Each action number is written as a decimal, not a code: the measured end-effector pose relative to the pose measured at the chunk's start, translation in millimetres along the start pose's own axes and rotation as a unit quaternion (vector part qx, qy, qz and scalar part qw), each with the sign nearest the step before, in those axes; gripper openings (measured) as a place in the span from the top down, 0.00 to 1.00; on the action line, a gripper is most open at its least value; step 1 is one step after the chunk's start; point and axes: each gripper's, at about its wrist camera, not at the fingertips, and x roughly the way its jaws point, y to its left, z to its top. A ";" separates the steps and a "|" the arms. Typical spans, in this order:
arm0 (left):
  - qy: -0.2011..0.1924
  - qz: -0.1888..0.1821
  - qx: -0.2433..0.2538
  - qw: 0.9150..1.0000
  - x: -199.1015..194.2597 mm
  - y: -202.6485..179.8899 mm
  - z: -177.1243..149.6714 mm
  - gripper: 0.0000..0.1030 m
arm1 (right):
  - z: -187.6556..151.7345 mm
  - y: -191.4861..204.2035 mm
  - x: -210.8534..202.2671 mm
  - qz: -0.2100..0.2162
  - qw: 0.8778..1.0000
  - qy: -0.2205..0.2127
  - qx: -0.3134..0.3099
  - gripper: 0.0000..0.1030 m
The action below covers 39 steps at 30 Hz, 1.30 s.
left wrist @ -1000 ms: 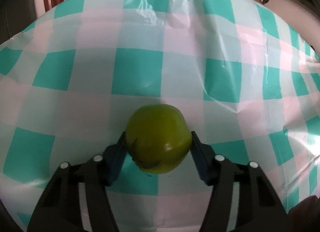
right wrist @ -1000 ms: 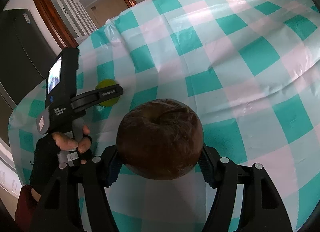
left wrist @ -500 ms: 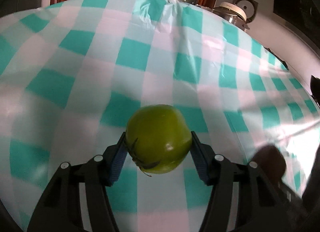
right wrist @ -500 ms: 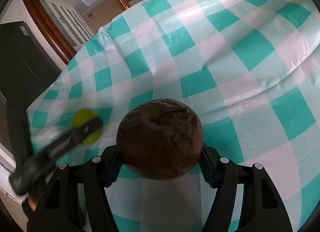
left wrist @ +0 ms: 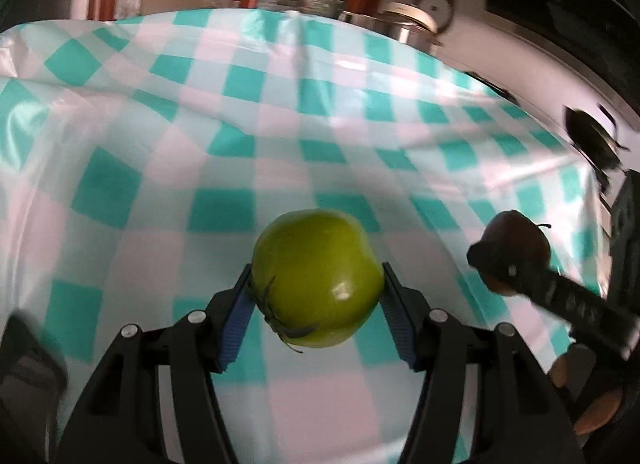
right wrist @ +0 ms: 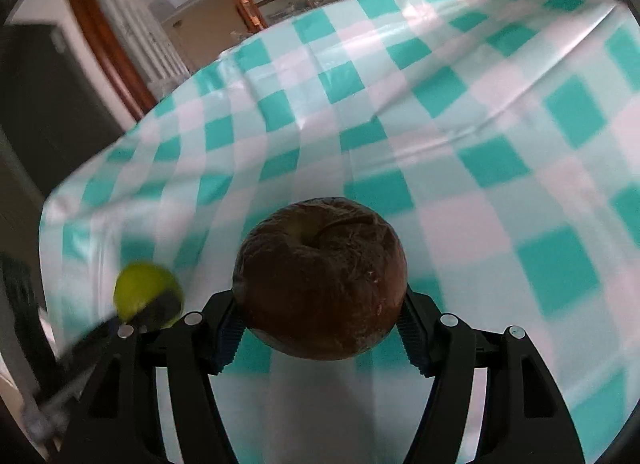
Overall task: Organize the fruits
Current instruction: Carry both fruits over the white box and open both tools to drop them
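My left gripper [left wrist: 316, 296] is shut on a green tomato-like fruit [left wrist: 316, 276] and holds it above the checked tablecloth [left wrist: 240, 112]. My right gripper [right wrist: 320, 316] is shut on a dark brown, wrinkled apple [right wrist: 320, 276], also held above the cloth. In the left wrist view the brown apple [left wrist: 516, 232] and the right gripper show at the right edge. In the right wrist view the green fruit [right wrist: 140, 288] and the left gripper show blurred at the lower left.
A teal, pink and white checked plastic cloth [right wrist: 480, 144] covers the table, with creases. A metal pot with a lid [left wrist: 408, 20] stands beyond the far edge. Wooden door frames [right wrist: 100, 36] and a dark cabinet stand behind.
Both grippers have tilted up and swung, so more of the table's far edge and the room shows. The two grippers have come closer together. Both fruits stay gripped.
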 end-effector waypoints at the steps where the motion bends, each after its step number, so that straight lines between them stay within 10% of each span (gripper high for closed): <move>1: 0.001 -0.003 0.009 1.000 -3.7 -5.9 -5.1 0.41 | -7.5 -0.7 -11.1 -0.002 1.000 -0.003 -0.008 0.37; 25: 0.014 -0.069 0.210 0.975 -64.3 -141.5 -83.9 0.41 | -103.3 -87.6 -185.8 -0.069 0.995 -0.065 0.000 0.37; 39: 0.049 -0.156 0.386 0.908 -80.7 -257.8 -155.1 0.41 | -182.8 -204.7 -249.7 -0.182 0.974 -0.067 0.115 0.37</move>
